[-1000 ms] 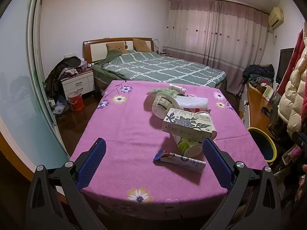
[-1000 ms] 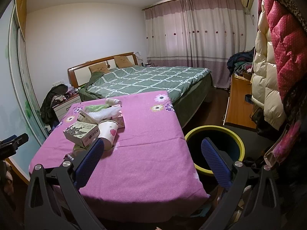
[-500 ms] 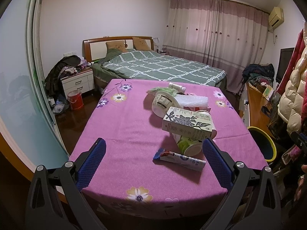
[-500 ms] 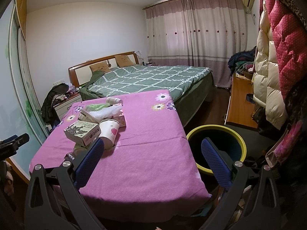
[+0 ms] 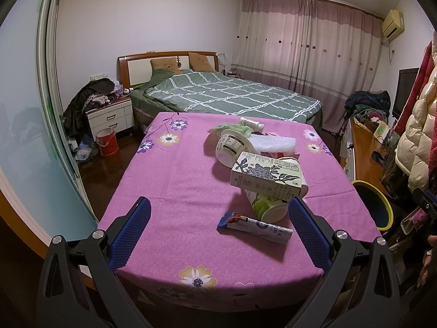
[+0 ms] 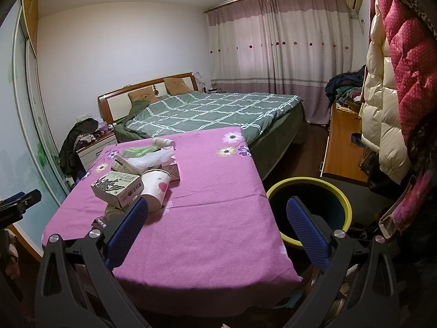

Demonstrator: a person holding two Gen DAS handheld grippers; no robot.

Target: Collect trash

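Note:
A heap of trash lies on the purple flowered tablecloth (image 5: pixel 177 180): a flat wrapper (image 5: pixel 254 227) nearest me, a green paper cup (image 5: pixel 269 206) on its side, a printed carton (image 5: pixel 267 178) on top, a white tub (image 5: pixel 232 147) and bubble wrap (image 5: pixel 273 144) behind. My left gripper (image 5: pixel 218 214) hovers open over the table's near edge, the wrapper between its blue pads, untouched. My right gripper (image 6: pixel 217 213) is open and empty above the table's right side. The carton (image 6: pixel 117 188) and a white cup with a pink heart (image 6: pixel 155 188) lie to its left. A yellow-rimmed bin (image 6: pixel 308 207) stands on the floor beside the table.
A bed with a green checked cover (image 5: pixel 224 95) lies behind the table. A nightstand (image 5: pixel 109 117) piled with clothes and a red bucket (image 5: pixel 107 142) stand at the left. Padded coats (image 6: pixel 396 95) hang at the right over a wooden desk (image 6: pixel 344 147).
Both grippers have drifted slightly; the views shift a little and the trash heap stays as it was. Both stay open.

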